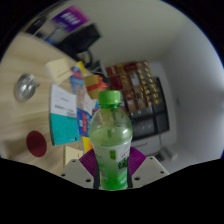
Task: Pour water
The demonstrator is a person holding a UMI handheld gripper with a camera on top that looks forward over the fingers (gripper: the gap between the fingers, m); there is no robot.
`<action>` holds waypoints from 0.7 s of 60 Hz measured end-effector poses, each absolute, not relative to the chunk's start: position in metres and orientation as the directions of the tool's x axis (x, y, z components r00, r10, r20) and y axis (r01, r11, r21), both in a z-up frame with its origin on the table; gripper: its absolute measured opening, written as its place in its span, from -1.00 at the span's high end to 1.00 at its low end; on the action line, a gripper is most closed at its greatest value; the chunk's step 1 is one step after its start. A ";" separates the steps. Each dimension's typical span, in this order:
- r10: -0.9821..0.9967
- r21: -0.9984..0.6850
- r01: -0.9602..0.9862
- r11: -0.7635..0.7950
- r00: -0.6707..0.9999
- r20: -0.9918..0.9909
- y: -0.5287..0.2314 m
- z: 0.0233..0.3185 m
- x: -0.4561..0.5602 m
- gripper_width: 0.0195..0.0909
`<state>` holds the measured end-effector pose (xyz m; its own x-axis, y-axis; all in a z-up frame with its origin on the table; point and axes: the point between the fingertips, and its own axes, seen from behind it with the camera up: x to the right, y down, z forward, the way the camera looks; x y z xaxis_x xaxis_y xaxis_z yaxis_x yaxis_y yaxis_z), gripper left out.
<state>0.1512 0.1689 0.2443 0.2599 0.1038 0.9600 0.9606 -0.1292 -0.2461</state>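
A green plastic bottle (pixel 111 140) with a green cap and a pale label stands upright between my gripper's (pixel 112 168) fingers. The purple pads (pixel 89 162) press against both sides of its lower body, so the gripper is shut on the bottle. The bottle seems lifted, with the table seen behind it at a tilt. The bottle's base is hidden below the fingers.
A wooden table (pixel 28 85) behind the bottle carries a blue and white carton (pixel 65 112), a yellow box (pixel 79 80), a metal cup (pixel 26 88) and a dark red disc (pixel 37 142). A shelf of snacks (pixel 140 88) stands to the right, by a white wall.
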 end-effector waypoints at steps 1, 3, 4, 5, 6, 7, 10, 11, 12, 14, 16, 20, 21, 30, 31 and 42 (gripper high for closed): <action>0.112 -0.193 0.974 -0.116 0.205 0.972 0.172 0.238 0.141 0.50; 0.140 -0.082 0.993 -0.080 0.093 0.986 0.178 0.228 0.124 0.49; 0.152 -0.024 0.998 -0.065 0.033 0.988 0.180 0.219 0.116 0.49; 0.158 0.027 0.998 -0.051 -0.019 0.987 0.182 0.211 0.110 0.49; 0.166 0.081 0.996 -0.035 -0.075 0.983 0.184 0.203 0.102 0.50; 0.171 0.132 0.991 -0.019 -0.127 0.977 0.185 0.194 0.095 0.51; 0.183 0.274 0.961 0.035 -0.276 0.944 0.187 0.172 0.077 0.50; 0.190 0.320 0.946 0.057 -0.325 0.926 0.187 0.164 0.072 0.49; 0.201 0.360 0.929 0.080 -0.369 0.907 0.182 0.161 0.072 0.49; 0.207 0.427 0.898 0.107 -0.440 0.874 0.183 0.155 0.068 0.49; 0.201 0.483 0.867 0.123 -0.498 0.843 0.183 0.149 0.066 0.49; 0.164 0.585 0.799 0.140 -0.602 0.782 0.182 0.147 0.063 0.49; 0.156 0.603 0.785 0.142 -0.619 0.770 0.189 0.150 0.061 0.49; 0.148 0.627 0.766 0.145 -0.643 0.751 0.188 0.160 0.064 0.50; 0.146 0.625 0.767 0.146 -0.641 0.753 0.188 0.160 0.063 0.50; 0.132 0.544 0.820 0.177 -0.568 0.813 0.196 0.171 0.057 0.50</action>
<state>0.0571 0.1960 0.1713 -0.5678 0.1317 0.8125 0.8200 0.1770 0.5444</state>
